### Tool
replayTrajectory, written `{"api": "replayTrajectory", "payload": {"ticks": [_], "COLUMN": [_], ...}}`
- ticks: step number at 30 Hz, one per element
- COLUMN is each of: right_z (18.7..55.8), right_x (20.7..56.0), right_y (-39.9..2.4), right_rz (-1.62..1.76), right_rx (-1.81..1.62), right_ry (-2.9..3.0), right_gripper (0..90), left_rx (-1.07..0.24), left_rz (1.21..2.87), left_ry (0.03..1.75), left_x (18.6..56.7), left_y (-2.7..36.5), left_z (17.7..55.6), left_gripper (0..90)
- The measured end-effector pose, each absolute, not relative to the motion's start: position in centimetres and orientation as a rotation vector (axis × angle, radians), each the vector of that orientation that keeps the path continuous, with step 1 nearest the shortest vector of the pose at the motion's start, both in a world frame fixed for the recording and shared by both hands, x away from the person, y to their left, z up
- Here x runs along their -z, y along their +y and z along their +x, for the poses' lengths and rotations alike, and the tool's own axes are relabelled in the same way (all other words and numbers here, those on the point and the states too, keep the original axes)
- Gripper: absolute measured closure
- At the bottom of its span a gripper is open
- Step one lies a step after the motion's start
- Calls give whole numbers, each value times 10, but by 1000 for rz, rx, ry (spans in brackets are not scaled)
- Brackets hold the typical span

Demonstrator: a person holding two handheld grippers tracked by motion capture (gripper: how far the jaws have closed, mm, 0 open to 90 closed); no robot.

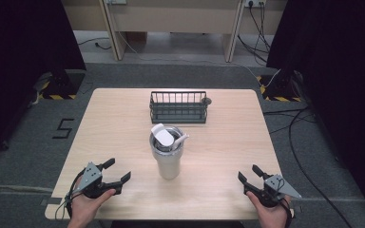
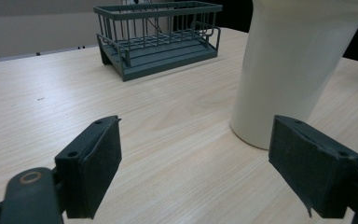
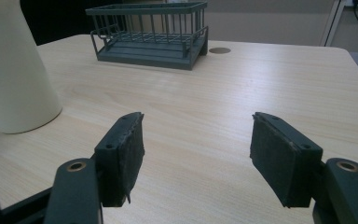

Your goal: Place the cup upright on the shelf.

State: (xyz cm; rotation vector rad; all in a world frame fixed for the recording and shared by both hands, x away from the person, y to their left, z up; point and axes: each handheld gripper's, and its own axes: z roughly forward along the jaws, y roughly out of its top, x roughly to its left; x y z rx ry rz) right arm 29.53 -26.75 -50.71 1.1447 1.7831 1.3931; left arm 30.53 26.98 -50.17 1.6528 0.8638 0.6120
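Scene: a person sits at a wooden table, a two-jaw claw in each hand, both resting near the front edge.

Left gripper: jaws spread wide, nothing between them (the pads look bare in the left gripper view).

Right gripper: jaws likewise wide apart and empty.

Tumbler: a cream cup with a white lid and straw stands upright between the two claws, its long axis vertical. It lies ahead and to the right of the left gripper, ahead and to the left of the right one.

Nearer hand: the left, by appearance; in the left gripper view the tumbler's base sits just beyond the right jaw, while the right gripper's camera shows it farther off to the side.

Rack: a dark wire basket stands beyond the tumbler, well apart from both claws.

Likely next move: a sideways close on the tumbler's wall, most readily from the left.
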Motion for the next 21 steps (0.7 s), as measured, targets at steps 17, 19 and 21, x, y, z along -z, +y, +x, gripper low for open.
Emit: {"api": "replayTrajectory", "payload": {"ticks": [17, 19, 21], "right_z": [294, 295, 295], "right_x": [507, 507, 508], "right_y": [-269, -269, -270], "right_rz": [1157, 1159, 1162], "right_rx": [-1375, -1373, -1372], "right_ry": [1766, 1767, 1768], "right_gripper": [342, 342, 342], "left_rx": [-569, -544, -527], "left_rz": [1677, 1679, 1675], "left_ry": [792, 774, 761], "left_x": [509, 510, 509], "left_y": [247, 241, 236], "left_z": [320, 324, 326], "left_gripper": [147, 147, 147]}}
